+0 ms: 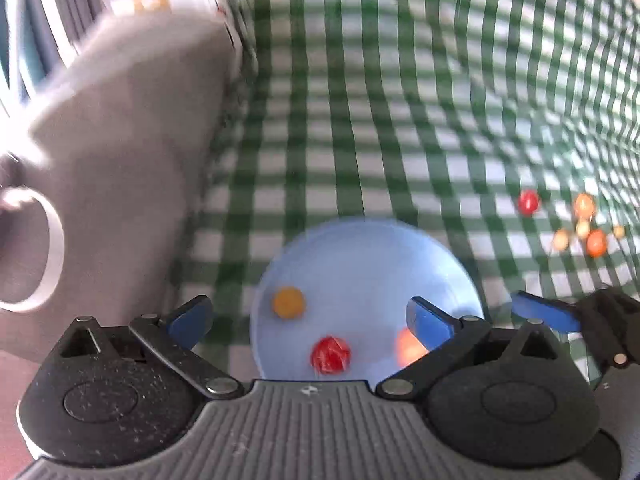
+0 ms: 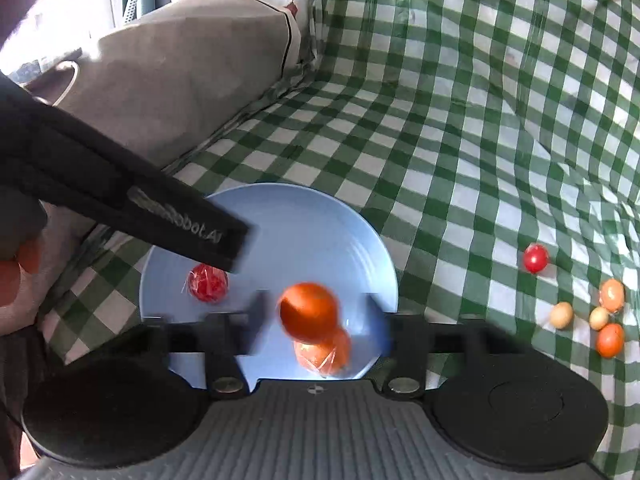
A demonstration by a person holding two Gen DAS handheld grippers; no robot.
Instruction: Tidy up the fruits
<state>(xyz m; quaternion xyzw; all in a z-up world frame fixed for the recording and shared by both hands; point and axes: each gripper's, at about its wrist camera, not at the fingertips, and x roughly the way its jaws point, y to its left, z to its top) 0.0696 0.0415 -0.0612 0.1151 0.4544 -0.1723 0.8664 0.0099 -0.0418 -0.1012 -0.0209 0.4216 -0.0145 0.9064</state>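
Observation:
A light blue plate (image 1: 368,264) (image 2: 320,232) lies on the green checked cloth. In the left wrist view it holds a yellow fruit (image 1: 289,302), a red fruit (image 1: 331,355) and an orange one (image 1: 406,346). My left gripper (image 1: 310,320) is open and empty above the plate. My right gripper (image 2: 312,316) is open over the plate; an orange fruit (image 2: 308,312) sits blurred between its jaws, free of them, above another orange fruit (image 2: 324,354). A red wrapped fruit (image 2: 207,282) lies on the plate's left. Several loose fruits (image 2: 600,316) (image 1: 580,224) and a red one (image 2: 535,258) (image 1: 528,202) lie to the right.
A grey cushion or bag (image 2: 172,76) (image 1: 132,160) rises along the left of the cloth. The left gripper's black body (image 2: 132,200) reaches over the plate's left part. The right gripper's finger (image 1: 548,312) shows at the lower right.

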